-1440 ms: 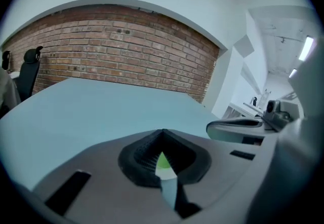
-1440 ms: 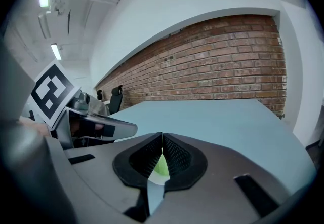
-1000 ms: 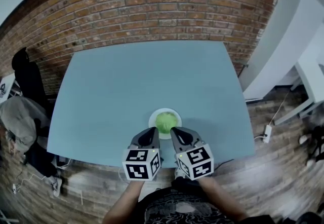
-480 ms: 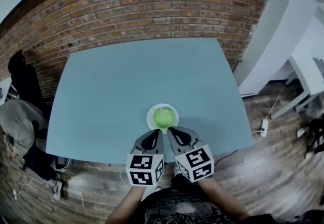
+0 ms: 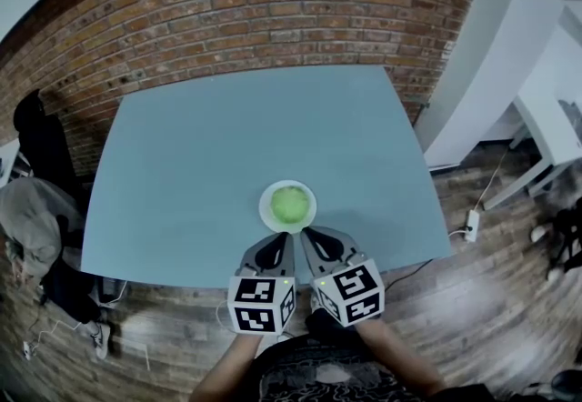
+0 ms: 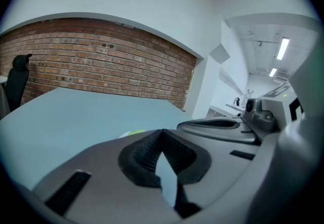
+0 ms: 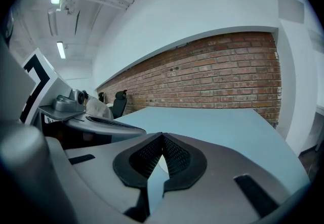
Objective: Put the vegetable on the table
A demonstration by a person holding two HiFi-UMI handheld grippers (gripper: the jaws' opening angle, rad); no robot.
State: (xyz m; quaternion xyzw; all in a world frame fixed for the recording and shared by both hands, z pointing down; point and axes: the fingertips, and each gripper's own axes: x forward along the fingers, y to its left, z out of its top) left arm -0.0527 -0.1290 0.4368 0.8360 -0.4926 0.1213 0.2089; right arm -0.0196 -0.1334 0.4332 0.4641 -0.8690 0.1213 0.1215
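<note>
A round green vegetable [image 5: 290, 203] lies on a small white plate [image 5: 269, 217] near the front edge of the blue-grey table [image 5: 200, 164]. My left gripper [image 5: 282, 238] and right gripper [image 5: 307, 233] hang side by side just short of the plate, over the table's front edge. Both are shut with nothing between the jaws. In the left gripper view, the left gripper [image 6: 162, 133] has its jaws meeting, and a sliver of the vegetable [image 6: 134, 133] peeks over the left jaw. In the right gripper view, the right gripper [image 7: 162, 137] is also shut, and the vegetable is hidden.
A brick wall [image 5: 273, 9] runs behind the table. Dark chairs [image 5: 36, 132] and a grey bundle [image 5: 32, 227] stand at the left. A white desk [image 5: 546, 91] is at the right, and a power strip [image 5: 470, 227] lies on the wooden floor.
The plate with the vegetable now sits a little farther from both gripper tips than a second ago. Both grippers stay shut and side by side.
</note>
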